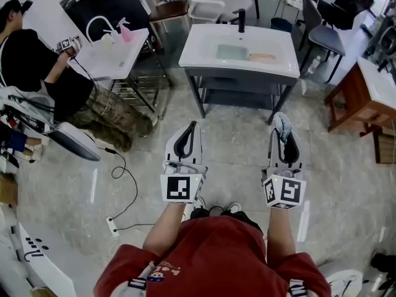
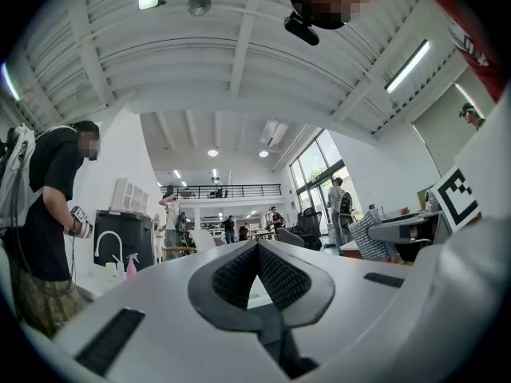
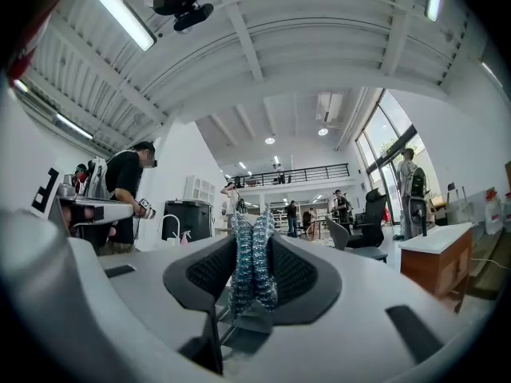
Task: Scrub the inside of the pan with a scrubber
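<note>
In the head view both grippers are held side by side above the floor, pointing at the white sink [image 1: 204, 48], well short of it. The left gripper [image 1: 193, 126] is shut with nothing in it; in the left gripper view its dark pads [image 2: 239, 276] meet at the tip of the left gripper [image 2: 257, 247]. The right gripper [image 1: 282, 130] is shut on a blue-and-white mesh scrubber [image 1: 283, 124]. The scrubber [image 3: 252, 262] stands squeezed between the pads of the right gripper [image 3: 254, 234]. I see no pan in any view; the basin's inside is hard to make out.
A black faucet [image 1: 241, 20] stands behind the basin, and a tan object [image 1: 263, 57] lies on its right. A person [image 1: 37, 73] works at a second sink table [image 1: 117, 57] with a pink spray bottle [image 1: 125, 31]. A wooden table [image 1: 365, 98] stands right; a power strip [image 1: 112, 226] lies on the floor.
</note>
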`<act>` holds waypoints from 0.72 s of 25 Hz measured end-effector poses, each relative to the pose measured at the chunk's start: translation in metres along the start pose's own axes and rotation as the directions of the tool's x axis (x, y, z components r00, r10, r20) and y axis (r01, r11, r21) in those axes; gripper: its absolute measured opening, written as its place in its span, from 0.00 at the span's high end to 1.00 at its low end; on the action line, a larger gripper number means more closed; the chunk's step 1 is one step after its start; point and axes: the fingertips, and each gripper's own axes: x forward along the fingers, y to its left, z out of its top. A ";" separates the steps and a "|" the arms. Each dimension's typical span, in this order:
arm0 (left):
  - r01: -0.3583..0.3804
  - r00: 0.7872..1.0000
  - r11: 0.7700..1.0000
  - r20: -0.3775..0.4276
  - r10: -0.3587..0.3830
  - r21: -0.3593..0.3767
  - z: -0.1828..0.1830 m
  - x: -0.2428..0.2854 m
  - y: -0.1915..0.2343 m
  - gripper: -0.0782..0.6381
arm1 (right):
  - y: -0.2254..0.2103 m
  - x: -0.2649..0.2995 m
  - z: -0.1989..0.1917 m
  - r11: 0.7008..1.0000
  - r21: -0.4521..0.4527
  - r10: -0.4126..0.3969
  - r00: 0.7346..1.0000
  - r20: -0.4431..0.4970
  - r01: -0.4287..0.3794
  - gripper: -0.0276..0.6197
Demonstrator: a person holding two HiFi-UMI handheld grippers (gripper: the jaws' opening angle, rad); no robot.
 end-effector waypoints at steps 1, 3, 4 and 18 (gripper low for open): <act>0.000 1.000 1.000 -0.001 0.000 0.002 0.000 0.000 -0.006 0.88 | -0.003 -0.002 -0.001 1.000 0.000 0.009 1.000 0.002 -0.009 0.74; 0.001 1.000 1.000 -0.015 -0.001 0.003 -0.003 -0.001 -0.016 0.88 | -0.008 -0.007 -0.002 1.000 -0.002 0.031 1.000 0.003 -0.031 0.73; 0.002 1.000 1.000 -0.026 -0.002 -0.001 -0.005 -0.002 -0.022 0.88 | -0.011 -0.010 -0.003 0.999 -0.001 0.039 0.999 0.001 -0.039 0.73; 0.002 0.996 1.000 -0.093 -0.003 -0.009 -0.035 0.010 -0.042 0.88 | -0.035 -0.004 -0.032 0.998 0.051 0.045 0.997 -0.055 -0.042 0.72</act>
